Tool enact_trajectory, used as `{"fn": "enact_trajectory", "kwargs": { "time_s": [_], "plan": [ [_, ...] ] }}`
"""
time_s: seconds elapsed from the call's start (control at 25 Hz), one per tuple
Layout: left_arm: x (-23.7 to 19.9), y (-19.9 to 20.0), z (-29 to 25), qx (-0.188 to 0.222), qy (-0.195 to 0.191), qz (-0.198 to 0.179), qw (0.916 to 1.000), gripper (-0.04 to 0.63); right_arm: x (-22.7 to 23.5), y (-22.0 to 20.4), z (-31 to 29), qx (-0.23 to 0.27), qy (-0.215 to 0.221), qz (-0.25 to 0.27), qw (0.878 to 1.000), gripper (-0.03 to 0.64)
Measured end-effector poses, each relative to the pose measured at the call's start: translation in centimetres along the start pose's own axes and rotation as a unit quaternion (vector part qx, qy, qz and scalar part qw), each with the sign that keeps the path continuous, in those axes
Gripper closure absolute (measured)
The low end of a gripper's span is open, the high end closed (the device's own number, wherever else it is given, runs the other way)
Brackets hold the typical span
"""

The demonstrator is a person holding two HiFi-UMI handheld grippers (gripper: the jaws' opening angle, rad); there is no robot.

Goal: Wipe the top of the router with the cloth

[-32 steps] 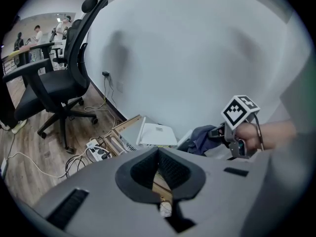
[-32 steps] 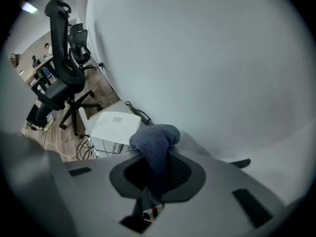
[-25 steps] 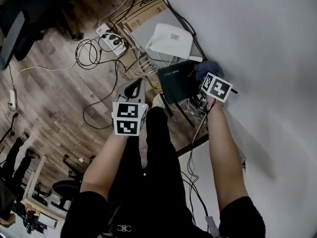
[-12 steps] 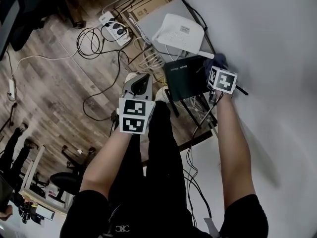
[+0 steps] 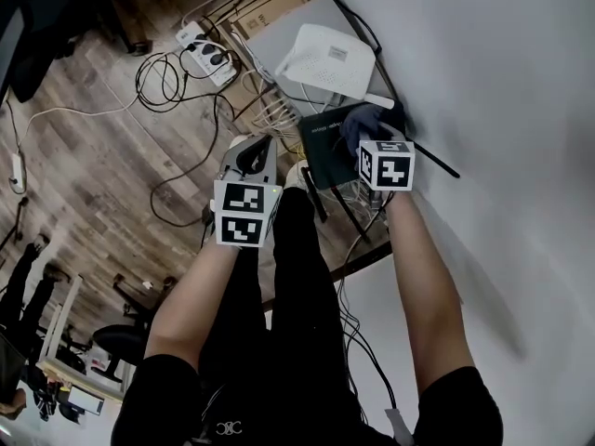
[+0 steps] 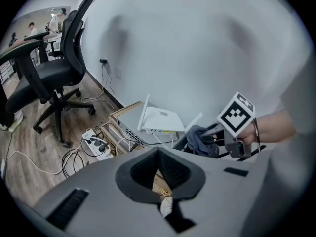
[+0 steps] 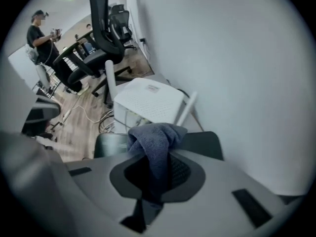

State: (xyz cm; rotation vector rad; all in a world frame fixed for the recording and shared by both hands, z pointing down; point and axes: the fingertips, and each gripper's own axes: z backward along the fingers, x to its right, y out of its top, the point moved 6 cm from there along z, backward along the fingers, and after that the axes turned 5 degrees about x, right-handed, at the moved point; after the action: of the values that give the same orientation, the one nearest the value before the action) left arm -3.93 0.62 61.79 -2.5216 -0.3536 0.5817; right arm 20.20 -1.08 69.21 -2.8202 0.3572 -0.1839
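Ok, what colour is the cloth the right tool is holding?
Dark blue-grey. The cloth shows best in the right gripper view.

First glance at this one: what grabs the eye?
A crumpled blue-grey cloth, pinched in the right tongs, hangs over the flat black router by the white wall. Just behind sits a white router with antennas beside tangled floor cables, while the left tongs hang shut and empty.
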Motion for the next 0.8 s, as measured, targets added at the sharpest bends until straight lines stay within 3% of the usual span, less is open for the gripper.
{"fn": "enact_trajectory", "kwargs": {
  "time_s": [0.32,0.8],
  "plan": [
    [-1.0,0.7,-0.3,0.007,0.009,-0.003,0.9999,0.594,-7.6,0.6,-0.8,-0.003,0.127,0.059,0.99,0.589],
    [-0.7,-0.3,0.0,0.001,0.008,0.001,1.0,0.594,-9.0,-0.3,-0.6,-0.03,0.173,0.102,0.979,0.589]
  ]
}}
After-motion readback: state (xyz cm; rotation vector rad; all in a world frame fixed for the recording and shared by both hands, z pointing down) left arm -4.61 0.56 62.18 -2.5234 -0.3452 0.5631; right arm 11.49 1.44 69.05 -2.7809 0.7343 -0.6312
